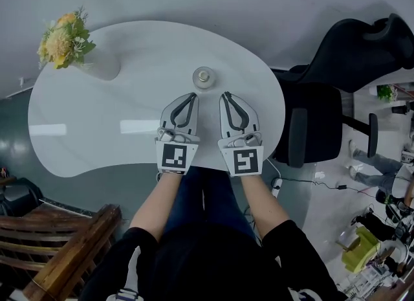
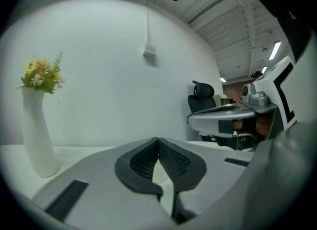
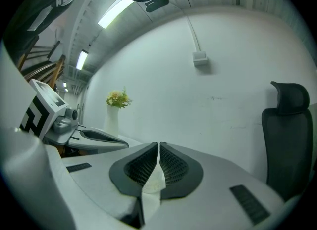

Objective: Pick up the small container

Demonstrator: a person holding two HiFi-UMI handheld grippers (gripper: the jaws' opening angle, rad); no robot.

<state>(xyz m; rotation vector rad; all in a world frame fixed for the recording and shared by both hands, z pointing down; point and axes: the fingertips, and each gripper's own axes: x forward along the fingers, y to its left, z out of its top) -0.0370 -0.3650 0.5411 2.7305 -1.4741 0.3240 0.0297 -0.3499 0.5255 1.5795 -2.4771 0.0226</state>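
A small round container with a pale lid stands on the white table, just beyond both grippers and between their tips. My left gripper rests near the table's front edge, jaws shut with nothing in them; its tips meet in the left gripper view. Beside it on the right lies my right gripper, also shut and empty, tips together in the right gripper view. Neither gripper view shows the container.
A white vase of yellow flowers stands at the table's far left, also seen as the vase in the left gripper view. A black office chair is to the right of the table. A wooden bench sits at lower left.
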